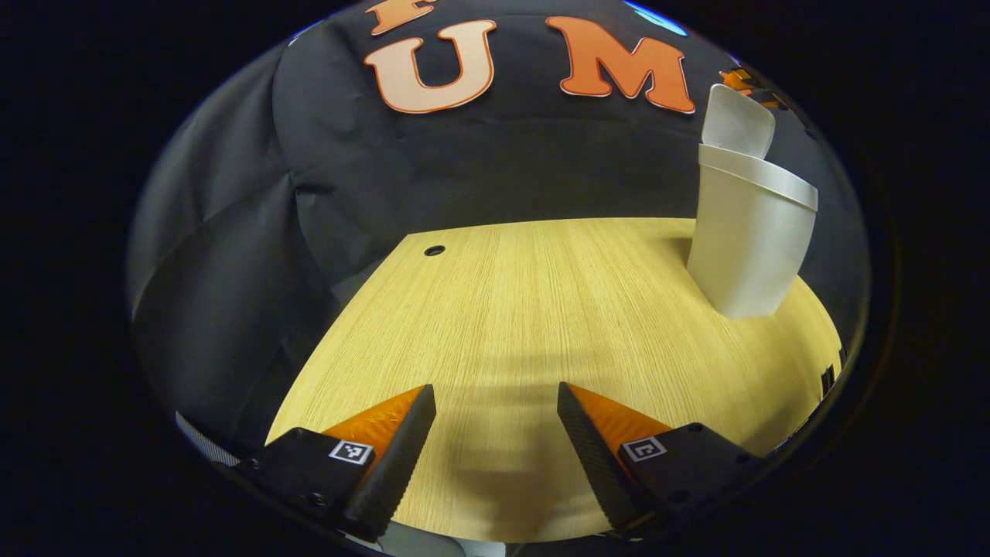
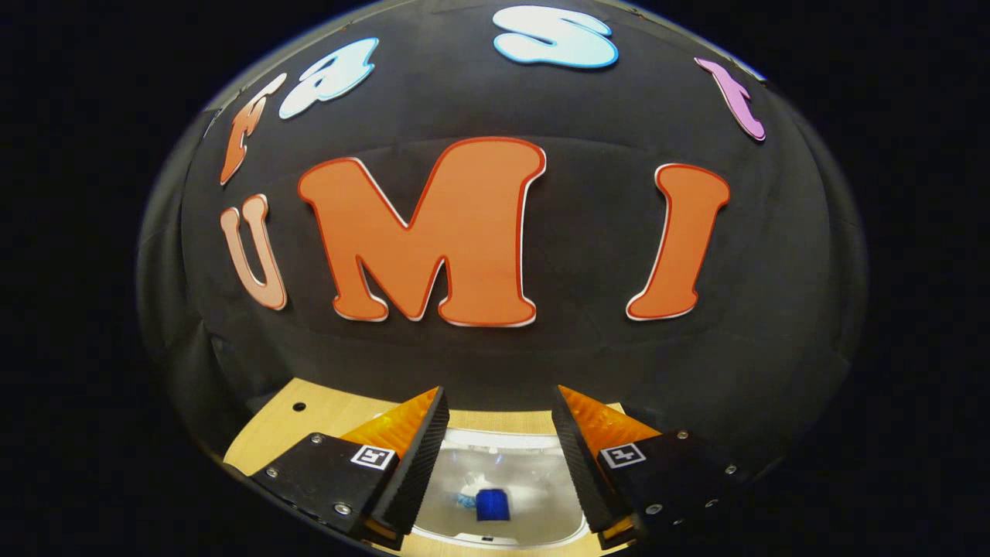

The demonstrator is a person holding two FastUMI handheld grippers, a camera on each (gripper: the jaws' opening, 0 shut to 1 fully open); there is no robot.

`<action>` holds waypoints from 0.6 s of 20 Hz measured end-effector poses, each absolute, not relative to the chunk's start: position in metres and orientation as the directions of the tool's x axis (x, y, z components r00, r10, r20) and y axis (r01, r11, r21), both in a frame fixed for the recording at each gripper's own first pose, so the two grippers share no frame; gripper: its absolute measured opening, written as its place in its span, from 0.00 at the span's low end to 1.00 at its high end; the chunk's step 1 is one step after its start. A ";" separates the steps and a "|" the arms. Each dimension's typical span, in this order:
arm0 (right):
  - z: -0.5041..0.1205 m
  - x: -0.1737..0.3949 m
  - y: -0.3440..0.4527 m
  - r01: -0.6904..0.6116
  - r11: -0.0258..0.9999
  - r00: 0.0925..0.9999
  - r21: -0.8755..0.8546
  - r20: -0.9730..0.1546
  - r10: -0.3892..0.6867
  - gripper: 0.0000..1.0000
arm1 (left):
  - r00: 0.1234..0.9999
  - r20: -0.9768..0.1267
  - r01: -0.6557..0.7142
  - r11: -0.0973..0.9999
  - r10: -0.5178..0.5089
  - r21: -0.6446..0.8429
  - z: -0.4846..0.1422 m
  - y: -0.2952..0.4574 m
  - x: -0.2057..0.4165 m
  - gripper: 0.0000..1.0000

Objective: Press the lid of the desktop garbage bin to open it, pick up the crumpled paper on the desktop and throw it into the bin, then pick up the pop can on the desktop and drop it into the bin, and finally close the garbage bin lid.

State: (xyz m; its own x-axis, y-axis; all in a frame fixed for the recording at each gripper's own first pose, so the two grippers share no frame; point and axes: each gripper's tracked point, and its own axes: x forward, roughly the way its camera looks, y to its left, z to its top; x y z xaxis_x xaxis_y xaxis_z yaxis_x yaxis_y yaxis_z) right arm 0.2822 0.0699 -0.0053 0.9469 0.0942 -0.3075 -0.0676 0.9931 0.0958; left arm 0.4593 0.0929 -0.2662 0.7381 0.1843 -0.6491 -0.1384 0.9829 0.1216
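Left gripper view: the left tool (image 1: 495, 433) hangs released, its two fingers spread wide with nothing between them, over a bare stretch of the wooden surface (image 1: 541, 309). The garbage bin (image 1: 746, 240) stands upright near the far right part of that surface, ahead and to the right of the left tool and well apart from it; its lid (image 1: 739, 120) is tipped up behind the rim, so the mouth is open. Right gripper view: the right tool (image 2: 499, 441) is likewise released and holds nothing, its fingers spread to either side of the bin's open mouth (image 2: 495, 480), which lies directly below and between them. Inside the bin a blue object (image 2: 492, 504), judged to be the pop can, rests near the bottom, with pale material beside it that may be the crumpled paper, though this is too blurred to confirm. On this reading both items are in, and the remaining step is closing the lid. The deciding relation is that the right tool sits straight above the bin, whereas the left is well off to one side; the lid's hinge lies on the bin's far side, so the lid must be swung forward and down over the mouth.
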 end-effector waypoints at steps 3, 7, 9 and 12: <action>-0.026 0.271 0.075 -0.071 0.994 0.931 0.087 -0.352 0.098 0.81 | 0.736 -0.654 -0.129 0.985 0.173 0.116 -0.266 0.090 0.460 1.00; -0.053 0.255 0.080 -0.068 0.991 0.909 0.114 -0.403 0.108 0.81 | 0.734 -0.660 -0.114 0.987 0.161 0.115 -0.266 0.089 0.458 0.99; -0.064 0.248 0.082 -0.067 0.990 0.896 0.121 -0.430 0.113 0.81 | 0.731 -0.665 -0.105 0.988 0.154 0.114 -0.267 0.089 0.457 1.00; -0.078 0.240 0.085 -0.069 0.991 0.882 0.119 -0.458 0.116 0.81 | 0.727 -0.670 -0.098 0.989 0.148 0.111 -0.267 0.088 0.456 1.00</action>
State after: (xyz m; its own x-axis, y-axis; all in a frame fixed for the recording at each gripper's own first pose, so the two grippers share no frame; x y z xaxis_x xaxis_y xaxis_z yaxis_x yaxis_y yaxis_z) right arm 0.2395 0.0850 -0.0783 0.8816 0.1162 -0.4575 -0.0689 0.9905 0.1190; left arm 0.4565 0.0875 -0.2666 0.7271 0.1477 -0.6704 -0.0982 0.9889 0.1113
